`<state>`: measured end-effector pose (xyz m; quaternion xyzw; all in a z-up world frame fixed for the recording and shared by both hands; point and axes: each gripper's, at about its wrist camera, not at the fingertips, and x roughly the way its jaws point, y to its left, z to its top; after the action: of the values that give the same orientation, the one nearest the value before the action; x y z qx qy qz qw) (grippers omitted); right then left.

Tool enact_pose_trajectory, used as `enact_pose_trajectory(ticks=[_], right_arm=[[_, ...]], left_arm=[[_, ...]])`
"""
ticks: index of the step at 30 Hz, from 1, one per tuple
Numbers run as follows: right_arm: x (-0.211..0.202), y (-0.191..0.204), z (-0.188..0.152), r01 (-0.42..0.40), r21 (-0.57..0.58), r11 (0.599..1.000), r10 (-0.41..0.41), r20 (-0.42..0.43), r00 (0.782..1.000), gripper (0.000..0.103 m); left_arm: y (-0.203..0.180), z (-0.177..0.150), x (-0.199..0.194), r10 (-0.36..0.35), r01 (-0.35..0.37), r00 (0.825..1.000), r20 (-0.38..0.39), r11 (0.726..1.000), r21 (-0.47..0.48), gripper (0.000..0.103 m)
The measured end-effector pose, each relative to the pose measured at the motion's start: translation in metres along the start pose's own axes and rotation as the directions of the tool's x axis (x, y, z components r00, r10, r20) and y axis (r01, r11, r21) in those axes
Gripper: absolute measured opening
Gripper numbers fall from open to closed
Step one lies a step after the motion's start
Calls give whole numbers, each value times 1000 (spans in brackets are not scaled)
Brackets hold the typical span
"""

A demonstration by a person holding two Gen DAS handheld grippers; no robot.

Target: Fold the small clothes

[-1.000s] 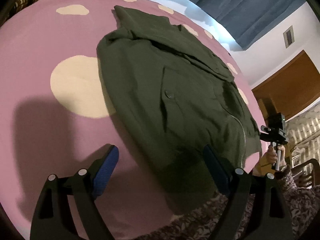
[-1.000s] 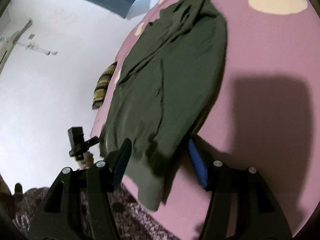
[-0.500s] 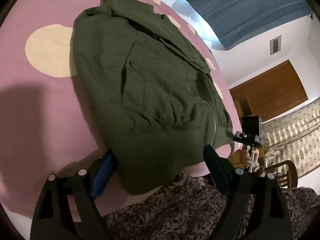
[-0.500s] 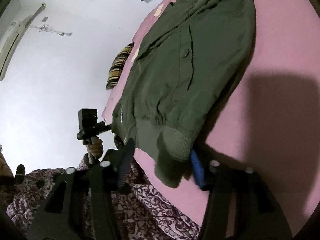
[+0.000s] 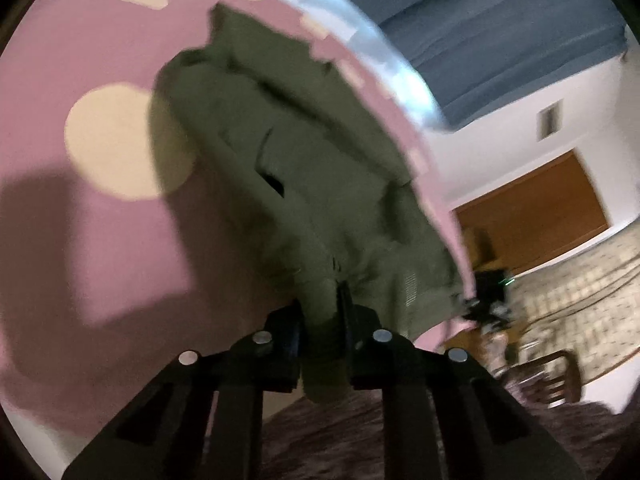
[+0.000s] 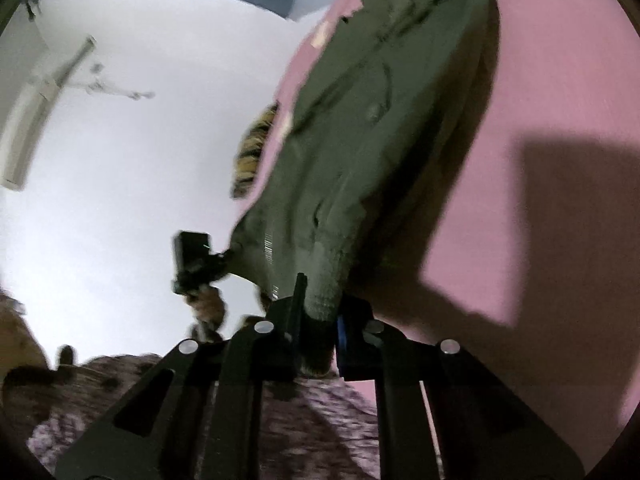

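Observation:
A small olive-green jacket point(image 5: 304, 168) lies on a pink bedsheet with cream spots point(image 5: 80, 240). My left gripper point(image 5: 320, 320) is shut on the ribbed bottom hem at its left corner and lifts it off the sheet. My right gripper point(image 6: 320, 312) is shut on the hem at the other corner; the jacket point(image 6: 380, 132) stretches away from it, raised and taut. The right gripper also shows in the left wrist view point(image 5: 488, 300), the left gripper in the right wrist view point(image 6: 196, 256). Both views are motion-blurred.
A striped cushion point(image 6: 252, 152) lies at the bed's far edge. A patterned dark blanket point(image 6: 280, 420) covers the near edge. A blue curtain point(image 5: 480, 32), a wooden door point(image 5: 532, 208) and a chair point(image 5: 552, 376) stand beyond the bed.
Both grippers have shut on the jacket's bottom hem, which they straddled open before. The hem has lifted off the sheet and the fabric has bunched and pulled taut.

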<state>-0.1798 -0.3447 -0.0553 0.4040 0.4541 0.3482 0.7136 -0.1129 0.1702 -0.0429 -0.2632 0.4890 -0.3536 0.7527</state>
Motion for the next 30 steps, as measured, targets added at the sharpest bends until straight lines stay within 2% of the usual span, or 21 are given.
enact_pose_trajectory(ticks=[4,9,12,15,17,21,24,26,28,30], right_arm=[[-14,17,9,-88,-16,996,89,75,993,11],[-21,42,41,-144,-79,986,155,152,976,11],[-22,48,78,-164,-91,982,180,208,961,11],[-15,42,119,-177,-73,981,191,267,945,11],[-7,29,149,-196,-28,980,194,312,930,11],[13,-3,192,-191,62,980,155,373,915,11],[30,-36,216,-121,149,981,55,386,921,11],[38,-56,220,-78,205,976,-6,380,925,12],[48,-73,222,-34,243,969,-56,357,933,13],[50,-83,220,-63,248,967,-31,359,933,22]], left_arm=[[-7,22,-7,-93,96,993,71,995,-37,16],[-17,69,4,-119,123,984,131,992,-18,16],[-17,103,16,-122,124,979,161,992,-2,16],[-2,138,31,-133,145,973,189,988,-53,16],[9,157,42,-110,129,973,202,988,-80,16],[41,196,74,-50,79,982,183,984,-157,17],[59,213,102,24,4,990,137,980,-199,17],[70,219,121,64,-43,993,95,975,-217,21],[72,221,127,67,-46,993,94,976,-213,22],[69,218,122,52,-29,993,107,978,-207,25]])
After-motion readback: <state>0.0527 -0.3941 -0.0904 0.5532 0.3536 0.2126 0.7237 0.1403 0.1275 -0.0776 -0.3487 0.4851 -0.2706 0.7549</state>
